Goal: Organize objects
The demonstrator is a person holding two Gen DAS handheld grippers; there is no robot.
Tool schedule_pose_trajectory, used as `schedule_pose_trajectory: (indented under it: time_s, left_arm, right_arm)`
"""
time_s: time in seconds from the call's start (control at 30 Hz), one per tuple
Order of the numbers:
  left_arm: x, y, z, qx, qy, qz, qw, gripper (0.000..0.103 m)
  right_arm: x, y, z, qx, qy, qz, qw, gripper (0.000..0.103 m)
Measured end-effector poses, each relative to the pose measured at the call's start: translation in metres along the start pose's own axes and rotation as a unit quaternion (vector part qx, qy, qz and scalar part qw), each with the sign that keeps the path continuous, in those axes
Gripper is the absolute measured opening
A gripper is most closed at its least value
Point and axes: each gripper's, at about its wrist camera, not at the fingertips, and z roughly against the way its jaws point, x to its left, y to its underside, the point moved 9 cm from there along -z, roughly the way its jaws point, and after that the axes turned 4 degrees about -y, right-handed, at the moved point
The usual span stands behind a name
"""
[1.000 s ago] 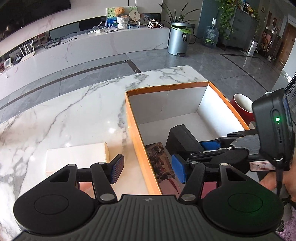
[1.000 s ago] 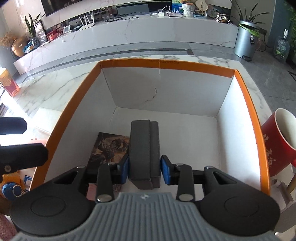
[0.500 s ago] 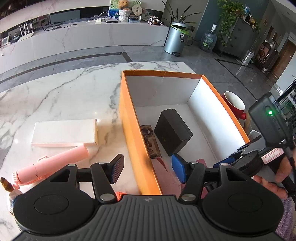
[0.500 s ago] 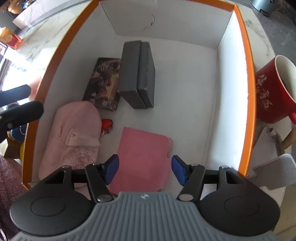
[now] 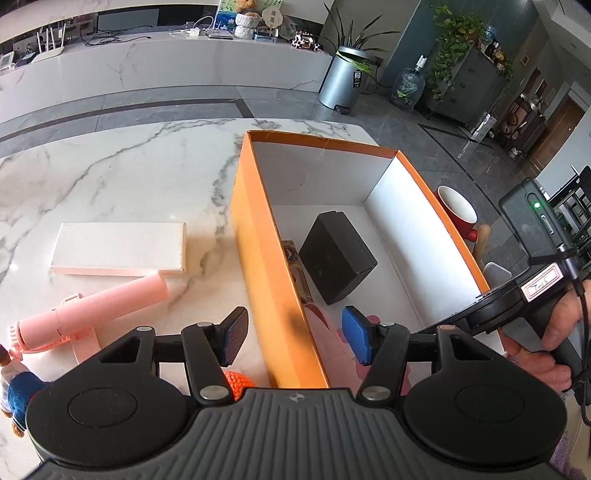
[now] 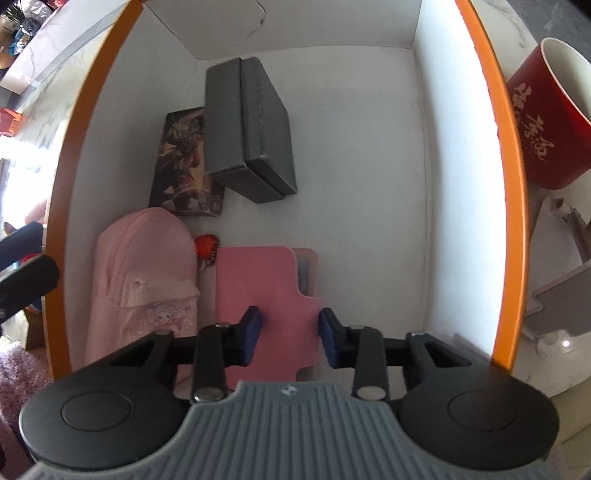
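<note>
Grey box (image 6: 251,129) released; right tool (image 6: 290,338) closing empty

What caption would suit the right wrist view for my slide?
Right gripper, jaws closing and empty, above a pink folder in the orange-rimmed box, beside a dark case.

A grey cylindrical bin (image 5: 340,77) is seen standing on the tiled floor beyond the marble table (image 5: 122,173), with a leafy potted plant (image 5: 356,40) just behind it. A clear water bottle (image 5: 408,86) is set on the floor near a grey cabinet (image 5: 467,85) draped with trailing greenery. A long marble counter (image 5: 155,62) is stretched across the background; a white router (image 5: 51,46), cables and a teddy bear (image 5: 245,5) are placed on it.
</note>
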Motion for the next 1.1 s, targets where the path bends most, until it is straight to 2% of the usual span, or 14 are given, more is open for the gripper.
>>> schedule_pose_trajectory:
  time_s: [0.13, 0.37, 0.53, 0.63, 0.67, 0.7, 0.77, 0.87, 1.0, 1.1]
  left_arm:
    - [-0.001, -0.003, 0.005, -0.007, -0.002, -0.003, 1.0000, 0.064]
    - [-0.009, -0.002, 0.007, 0.002, -0.012, -0.030, 0.9995, 0.065]
    - [-0.011, -0.002, -0.005, 0.031, -0.043, -0.027, 0.9982, 0.071]
    - [-0.018, -0.006, -0.002, 0.013, -0.048, -0.038, 0.9981, 0.070]
    - [-0.020, -0.009, 0.001, 0.002, -0.047, -0.042, 0.9980, 0.066]
    - [-0.024, -0.012, 0.005, -0.004, -0.044, -0.050, 0.9978, 0.055]
    - [-0.033, -0.018, 0.010, -0.011, -0.034, -0.068, 0.9970, 0.042]
    - [-0.056, -0.021, 0.005, 0.014, -0.001, -0.100, 0.9949, 0.030]
    - [-0.073, -0.009, -0.025, 0.072, 0.028, -0.127, 0.9889, 0.025]
    - [-0.077, 0.000, -0.046, 0.102, 0.026, -0.138, 0.9848, 0.024]
  right_arm:
    - [0.018, 0.005, 0.014, -0.014, -0.050, -0.003, 0.999, 0.016]
    - [0.036, 0.001, 0.022, -0.042, -0.106, -0.003, 0.993, 0.014]
    - [0.045, 0.007, 0.027, -0.054, -0.139, 0.045, 0.988, 0.012]
    - [0.048, 0.010, 0.024, -0.054, -0.153, 0.062, 0.985, 0.014]
    - [0.050, 0.010, 0.023, -0.058, -0.152, 0.074, 0.984, 0.014]
    - [0.051, 0.011, 0.023, -0.060, -0.150, 0.083, 0.983, 0.015]
    - [0.054, 0.013, 0.026, -0.067, -0.144, 0.110, 0.981, 0.015]
    - [0.057, 0.016, 0.027, -0.078, -0.132, 0.150, 0.977, 0.016]
    - [0.059, 0.018, 0.023, -0.086, -0.129, 0.179, 0.972, 0.018]
    - [0.061, 0.021, 0.023, -0.088, -0.132, 0.200, 0.967, 0.020]
